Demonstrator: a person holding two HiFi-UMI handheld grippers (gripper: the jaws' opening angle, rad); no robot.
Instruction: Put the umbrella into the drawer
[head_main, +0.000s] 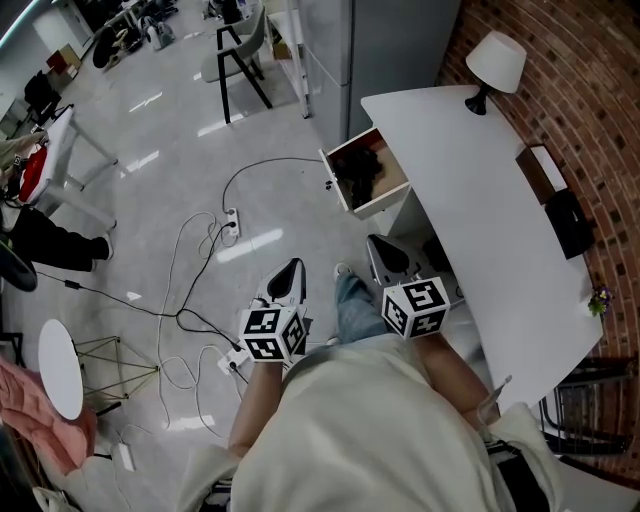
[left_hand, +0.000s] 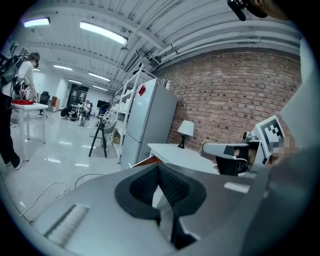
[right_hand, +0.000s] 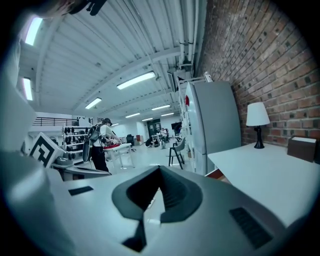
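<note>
Ahead of the empty, clenched left hand-held gripper (head_main: 289, 274) and right hand-held gripper (head_main: 384, 250), the umbrella (head_main: 362, 172) lies in the drawer (head_main: 384, 203), nearer the right.

A red brick wall (head_main: 520, 90) runs along the room's right side, with a white desk (head_main: 480, 200) against it. A white-shaded lamp (head_main: 496, 62) stands at the desk's far corner, and a tall grey fridge (left_hand: 150, 120) stands beyond. The glossy grey floor (head_main: 150, 190) carries loose cables (head_main: 178, 316), a black-legged chair (head_main: 235, 60) and 1 small round table (head_main: 60, 368). Strip lights (left_hand: 102, 32) line the ceiling (right_hand: 125, 45).
</note>
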